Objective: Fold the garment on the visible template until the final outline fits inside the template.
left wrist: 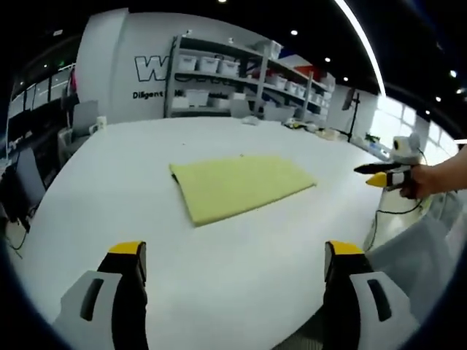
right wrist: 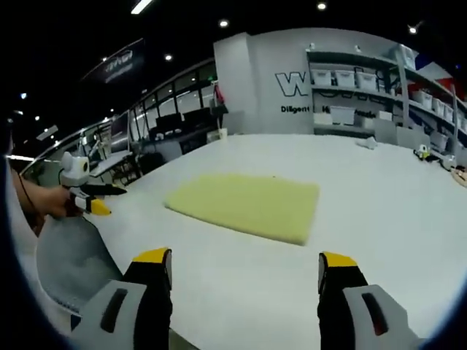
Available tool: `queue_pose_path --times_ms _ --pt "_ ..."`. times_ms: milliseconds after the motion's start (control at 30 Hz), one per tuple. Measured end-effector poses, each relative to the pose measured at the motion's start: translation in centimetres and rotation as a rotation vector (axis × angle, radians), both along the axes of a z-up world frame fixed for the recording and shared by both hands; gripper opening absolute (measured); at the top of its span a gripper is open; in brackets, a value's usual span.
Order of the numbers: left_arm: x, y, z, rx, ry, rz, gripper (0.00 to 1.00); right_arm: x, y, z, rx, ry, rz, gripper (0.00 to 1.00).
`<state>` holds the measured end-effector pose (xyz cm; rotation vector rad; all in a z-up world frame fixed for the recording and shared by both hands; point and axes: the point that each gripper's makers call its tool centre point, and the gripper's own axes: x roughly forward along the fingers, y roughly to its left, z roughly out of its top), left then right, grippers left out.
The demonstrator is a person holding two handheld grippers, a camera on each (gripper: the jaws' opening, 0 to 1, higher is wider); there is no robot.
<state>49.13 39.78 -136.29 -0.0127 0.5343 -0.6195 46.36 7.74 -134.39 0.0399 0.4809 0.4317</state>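
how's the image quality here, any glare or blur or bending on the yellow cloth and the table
Left gripper view: yellow cloth fairly sharp, evenly lit, no glare; white table edge bows from fisheye. Right gripper view: cloth softer; left gripper blurry near the rim.

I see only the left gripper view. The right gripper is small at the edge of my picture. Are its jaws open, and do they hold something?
Observer: In the right gripper view the right gripper has its jaws wide apart, nothing between them.
Operator: Does it touch the yellow garment?
Observer: No, bare table lies between it and the yellow garment.
Operator: And my left gripper, seen from there?
Observer: A hand holds the left gripper at the table's edge, apart from the garment.
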Motion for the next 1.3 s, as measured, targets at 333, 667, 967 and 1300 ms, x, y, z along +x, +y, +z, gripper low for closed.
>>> queue_pose_path --times_ms 333,667,967,1300 --pt "0.2 -0.8 0.8 0.019 -0.067 -0.021 0.99 0.1 0.0 0.5 -0.003 -0.01 -0.002 0.85" --pt "0.6 -0.4 0.8 0.015 -0.073 0.0 0.99 1.1 0.7 0.9 -0.018 -0.024 0.034 0.84" --pt "0.5 -0.3 1.2 0.002 -0.077 0.009 0.98 1.0 0.4 1.2 -0.014 -0.011 0.034 0.85" --pt "0.2 -0.7 0.8 0.013 -0.062 -0.011 0.97 0.8 -0.3 1.1 -0.003 -0.006 0.006 0.85"
